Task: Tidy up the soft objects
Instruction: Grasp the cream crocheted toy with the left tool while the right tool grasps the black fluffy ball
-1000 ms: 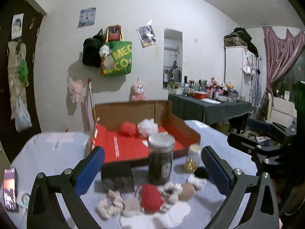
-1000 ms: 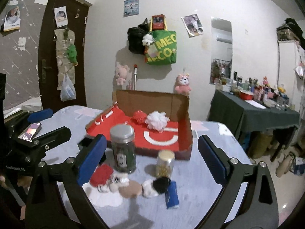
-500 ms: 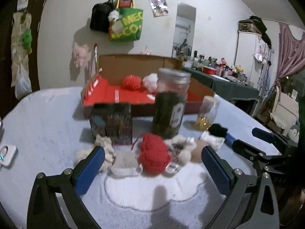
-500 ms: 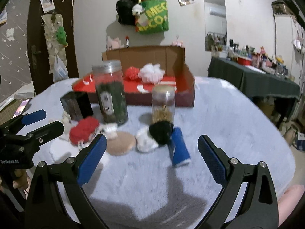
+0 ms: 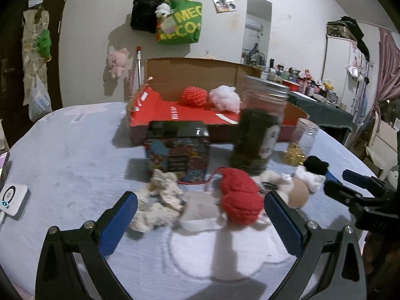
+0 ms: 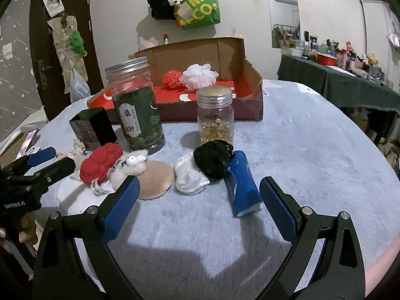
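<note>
Lowering left claw point(image 5: 200, 215) nearer red knit point(image 5: 240, 200) | right claw point(image 6: 197, 200) too

Left gripper point(image 5: 200, 215) low over table point(image 5: 75, 165), blue pads spread wide, nothing between. Just beyond pads: cream rag point(image 5: 160, 202) left, red knit ball point(image 5: 240, 200) right, both on white mat point(image 5: 225, 247). Dark tin point(image 5: 177, 147) behind rag. Tall jar point(image 5: 260, 130) behind ball, small jar point(image 5: 302, 140) to its right. Black pompom point(image 5: 315, 165) and tan puff point(image 5: 297, 195) at right. Far: open box point(image 5: 190, 75) holding red puff point(image 5: 194, 96) and white puff point(image 5: 225, 98). Right gripper point(image 5: 350, 182) enters at right edge.
</note>
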The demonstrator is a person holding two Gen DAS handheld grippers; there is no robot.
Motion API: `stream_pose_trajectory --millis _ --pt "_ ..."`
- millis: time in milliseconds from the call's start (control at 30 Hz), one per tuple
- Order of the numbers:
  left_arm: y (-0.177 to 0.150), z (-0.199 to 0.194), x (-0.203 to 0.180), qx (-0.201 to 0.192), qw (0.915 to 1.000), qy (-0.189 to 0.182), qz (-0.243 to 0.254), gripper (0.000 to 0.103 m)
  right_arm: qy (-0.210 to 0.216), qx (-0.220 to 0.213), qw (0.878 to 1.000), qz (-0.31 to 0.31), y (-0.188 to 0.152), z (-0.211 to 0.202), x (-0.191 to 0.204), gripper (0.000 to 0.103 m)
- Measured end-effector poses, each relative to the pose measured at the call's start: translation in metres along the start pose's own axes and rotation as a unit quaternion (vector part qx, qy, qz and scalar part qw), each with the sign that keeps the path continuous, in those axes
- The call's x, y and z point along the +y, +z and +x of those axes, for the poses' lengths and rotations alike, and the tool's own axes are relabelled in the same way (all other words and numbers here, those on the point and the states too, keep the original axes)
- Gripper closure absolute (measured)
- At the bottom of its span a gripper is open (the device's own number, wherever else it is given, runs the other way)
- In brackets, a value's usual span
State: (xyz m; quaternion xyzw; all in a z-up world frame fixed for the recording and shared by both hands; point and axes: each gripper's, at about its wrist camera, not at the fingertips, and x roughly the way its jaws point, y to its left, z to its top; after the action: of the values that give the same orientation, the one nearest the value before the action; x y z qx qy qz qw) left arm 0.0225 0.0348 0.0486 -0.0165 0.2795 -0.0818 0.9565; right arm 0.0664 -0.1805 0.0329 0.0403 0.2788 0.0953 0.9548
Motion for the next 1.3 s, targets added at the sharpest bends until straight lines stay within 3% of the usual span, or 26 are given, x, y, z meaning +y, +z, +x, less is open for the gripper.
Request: stream_pose_trajectory --millis 333,533,633,700,767,833,867,1133,1300 --pt "0.011 0.01 0.032 0.031 0.9992 0.024 0.01 0.0 0.008 0.016 1.0 0.009 0.023 0.015 -0.005 0.005" --pt "0.015 0.023 0.05 0.062 0.9978 0.023 0.011 0.01 0.006 0.029 0.999 0.017 0.033 0.026 -0.012 0.007" --pt "0.014 0.031 0.057 0.083 0.9964 0.01 0.015 0.019 0.011 0.04 0.999 0.02 0.038 0.032 -0.016 0.024" --pt "0.013 0.036 0.064 0.1 0.9949 -0.017 0.005 0.033 0.021 0.057 0.998 0.022 0.038 0.039 -0.018 0.037" --pt "0.014 0.039 0.067 0.11 0.9924 -0.054 -0.008 0.056 0.028 0.071 0.997 0.023 0.037 0.045 -0.018 0.072" --pt "0.016 0.038 0.064 0.114 0.9908 -0.072 -0.006 0.07 0.042 0.074 0.996 0.023 0.036 0.045 -0.018 0.074" --pt "0.017 0.037 0.062 0.114 0.9908 -0.074 -0.002 0.071 0.046 0.069 0.996 0.022 0.035 0.042 -0.018 0.077" --pt "0.033 0.004 0.036 0.055 0.9954 -0.07 0.036 0.073 0.064 0.036 0.997 -0.008 0.041 0.018 -0.005 0.077" --pt "0.042 -0.009 0.013 0.034 0.993 -0.099 0.055 0.073 0.101 0.029 0.994 -0.015 0.046 0.012 0.004 0.077"
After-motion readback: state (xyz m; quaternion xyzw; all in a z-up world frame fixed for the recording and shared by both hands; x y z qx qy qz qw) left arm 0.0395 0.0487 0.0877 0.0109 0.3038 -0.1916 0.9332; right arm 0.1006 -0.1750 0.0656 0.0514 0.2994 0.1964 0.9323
